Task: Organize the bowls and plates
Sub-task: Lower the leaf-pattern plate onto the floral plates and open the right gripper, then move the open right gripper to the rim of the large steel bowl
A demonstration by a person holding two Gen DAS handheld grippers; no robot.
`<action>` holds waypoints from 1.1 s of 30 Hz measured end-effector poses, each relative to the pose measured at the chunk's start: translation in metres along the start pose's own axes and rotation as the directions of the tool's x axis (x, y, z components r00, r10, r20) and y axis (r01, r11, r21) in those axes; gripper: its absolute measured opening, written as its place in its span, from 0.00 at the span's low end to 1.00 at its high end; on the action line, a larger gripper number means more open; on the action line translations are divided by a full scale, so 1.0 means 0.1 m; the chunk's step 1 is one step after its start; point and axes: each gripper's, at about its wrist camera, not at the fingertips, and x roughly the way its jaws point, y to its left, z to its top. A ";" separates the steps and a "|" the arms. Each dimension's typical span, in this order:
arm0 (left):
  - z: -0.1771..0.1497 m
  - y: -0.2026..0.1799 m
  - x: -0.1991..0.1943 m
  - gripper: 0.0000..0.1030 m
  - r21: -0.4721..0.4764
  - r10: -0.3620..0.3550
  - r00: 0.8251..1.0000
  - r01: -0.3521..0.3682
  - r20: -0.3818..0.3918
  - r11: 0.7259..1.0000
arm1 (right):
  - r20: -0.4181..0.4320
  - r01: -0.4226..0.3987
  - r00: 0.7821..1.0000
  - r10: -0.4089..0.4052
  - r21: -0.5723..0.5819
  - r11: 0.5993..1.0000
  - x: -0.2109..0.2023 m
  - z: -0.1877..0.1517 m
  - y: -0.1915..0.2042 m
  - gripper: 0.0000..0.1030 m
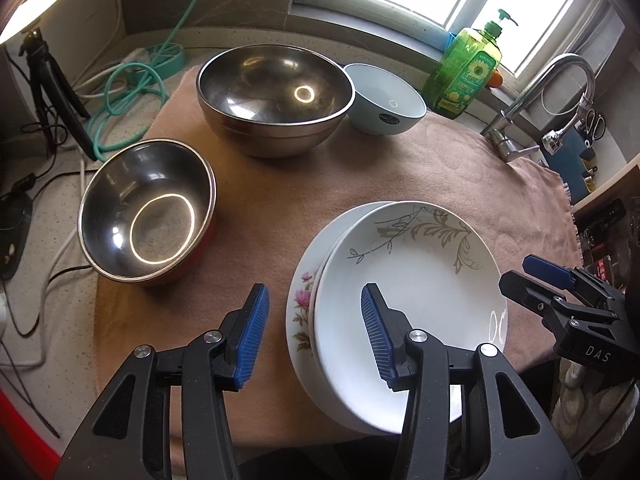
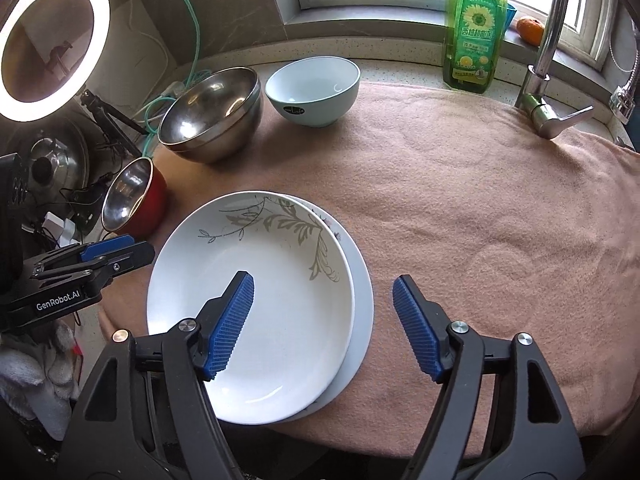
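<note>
Both tongs stand apart, gripping nothing: left gripper [image 1: 315, 334] by the near-left plate rim, right gripper [image 2: 323, 326] straddling its right rim; the leaf plate [image 2: 256, 296] sits off-centre on the flowered plate [image 1: 301, 312] on the towel [image 2: 480, 220]; a nudge might slide it, and the bowls remain scattered.

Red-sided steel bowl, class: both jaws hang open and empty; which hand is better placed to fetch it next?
Probably the left. The red-sided steel bowl sits just ahead and to the left of the left gripper. The right gripper hangs over the leaf-patterned white plate, which lies between it and the bowl.
</note>
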 end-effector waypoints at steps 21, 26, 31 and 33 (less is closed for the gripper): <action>0.59 0.46 -0.21 0.45 -0.034 0.025 0.994 -0.022 0.104 0.999 | 0.096 -0.098 0.991 0.092 0.060 0.993 -0.02 0.70 0.29 0.79; 0.77 0.56 -0.16 0.47 -0.044 0.020 0.994 -0.016 0.106 0.999 | 0.083 -0.126 0.989 0.121 0.060 0.990 0.10 0.89 0.41 0.79; 0.98 0.71 -0.08 0.56 -0.052 0.011 0.995 -0.006 0.095 0.999 | 0.067 -0.141 0.988 0.137 0.049 0.989 0.25 1.04 0.52 0.85; 1.05 0.75 -0.04 0.56 -0.049 0.013 0.996 -0.009 0.090 0.999 | 0.059 -0.152 0.987 0.148 0.053 0.987 0.31 1.10 0.55 0.85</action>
